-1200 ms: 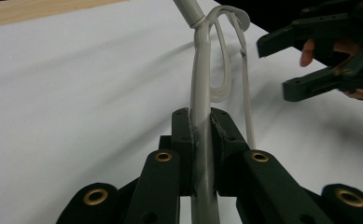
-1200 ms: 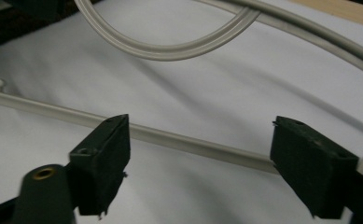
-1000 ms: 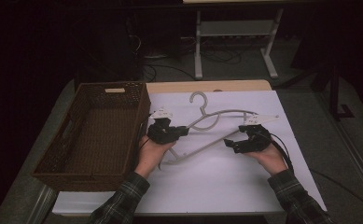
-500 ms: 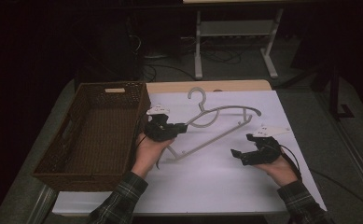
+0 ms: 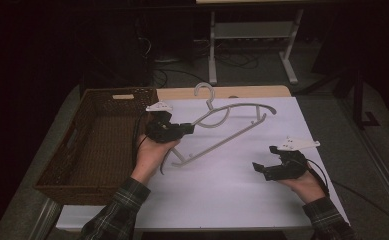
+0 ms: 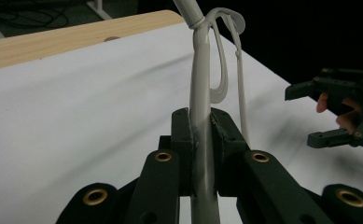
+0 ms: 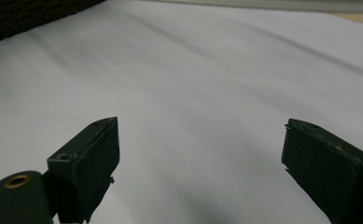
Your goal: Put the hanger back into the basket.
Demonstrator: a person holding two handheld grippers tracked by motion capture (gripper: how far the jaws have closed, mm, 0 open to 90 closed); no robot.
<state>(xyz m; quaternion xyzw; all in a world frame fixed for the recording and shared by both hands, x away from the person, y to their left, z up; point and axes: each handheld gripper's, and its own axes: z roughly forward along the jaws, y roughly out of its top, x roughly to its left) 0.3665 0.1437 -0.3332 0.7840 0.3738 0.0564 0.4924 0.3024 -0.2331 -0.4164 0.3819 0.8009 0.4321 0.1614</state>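
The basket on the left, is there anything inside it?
The basket looks empty: its woven floor shows bare. The near wall hides the strip of floor just behind it, so something small there cannot be ruled out.

The high view is dim and grainy, black from nine to three o'clock; only the white rectangular table sheet (image 5: 242, 165) catches light. Both gripper views are brighter, with soft streaked shadows and blurred near edges.
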